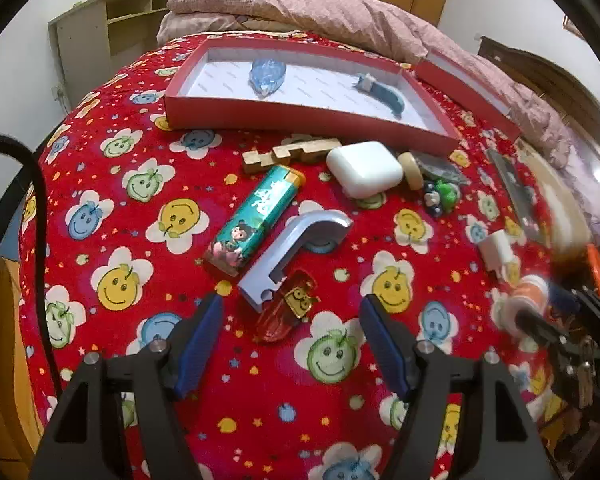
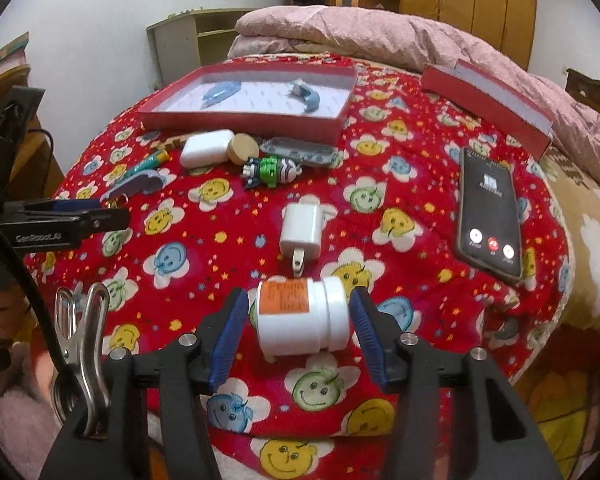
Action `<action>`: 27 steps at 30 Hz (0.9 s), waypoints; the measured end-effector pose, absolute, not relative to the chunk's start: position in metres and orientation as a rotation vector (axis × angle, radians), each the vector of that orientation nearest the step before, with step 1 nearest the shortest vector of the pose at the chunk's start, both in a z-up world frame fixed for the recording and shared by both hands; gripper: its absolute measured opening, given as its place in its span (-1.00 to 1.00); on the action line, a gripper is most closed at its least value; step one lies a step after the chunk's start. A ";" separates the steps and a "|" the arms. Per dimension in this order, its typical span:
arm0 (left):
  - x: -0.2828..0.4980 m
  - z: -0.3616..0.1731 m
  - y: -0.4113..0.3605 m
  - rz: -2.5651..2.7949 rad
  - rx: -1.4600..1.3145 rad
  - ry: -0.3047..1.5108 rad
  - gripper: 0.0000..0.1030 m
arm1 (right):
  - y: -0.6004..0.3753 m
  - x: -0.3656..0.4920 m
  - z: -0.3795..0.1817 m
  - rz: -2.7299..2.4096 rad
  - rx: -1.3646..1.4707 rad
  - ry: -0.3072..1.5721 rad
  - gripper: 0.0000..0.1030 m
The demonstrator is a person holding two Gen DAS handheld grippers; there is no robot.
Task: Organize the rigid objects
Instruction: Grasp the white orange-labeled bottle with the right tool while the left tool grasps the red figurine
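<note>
your right gripper (image 2: 298,324) stands spread around the white pill bottle (image 2: 302,316), which lies on its side on the red smiley bedspread (image 2: 400,184); there is a gap between each blue pad and the bottle, so nothing is gripped. your left gripper (image 1: 290,322) is released too, its jaws wide over the bare cloth, with the grey-blue opener (image 1: 296,248) and the red lighter (image 1: 286,312) lying just ahead of the tips. the red tray (image 1: 308,114) sits further back on the bed, holding two blue items. a white charger plug (image 2: 302,230) lies just beyond the bottle, and a phone (image 2: 490,208) well off to the right.
</note>
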State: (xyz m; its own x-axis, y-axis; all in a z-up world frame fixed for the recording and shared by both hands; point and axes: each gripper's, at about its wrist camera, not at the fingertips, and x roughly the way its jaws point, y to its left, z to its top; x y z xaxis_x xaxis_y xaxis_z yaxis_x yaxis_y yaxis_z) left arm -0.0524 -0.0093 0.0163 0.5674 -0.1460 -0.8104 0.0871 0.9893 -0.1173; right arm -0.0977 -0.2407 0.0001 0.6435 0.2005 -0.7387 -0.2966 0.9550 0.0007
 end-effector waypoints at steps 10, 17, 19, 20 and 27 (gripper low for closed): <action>-0.059 0.013 -0.008 -0.084 0.008 0.913 -0.08 | -0.238 -0.094 -0.018 0.283 -0.051 0.850 -0.09; -0.073 0.013 0.003 -0.106 0.030 0.911 -0.34 | -0.215 -0.099 -0.015 0.353 -0.093 0.837 -0.09; -0.074 0.013 0.004 -0.111 0.028 0.910 -0.34 | -0.207 -0.099 -0.014 0.371 -0.113 0.836 -0.09; -0.074 0.013 0.004 -0.112 0.025 0.909 -0.33 | -0.205 -0.098 -0.015 0.379 -0.119 0.839 -0.09; -0.069 0.012 -0.007 -0.137 -0.006 0.888 0.07 | -0.201 -0.096 -0.020 0.392 -0.131 0.860 -0.08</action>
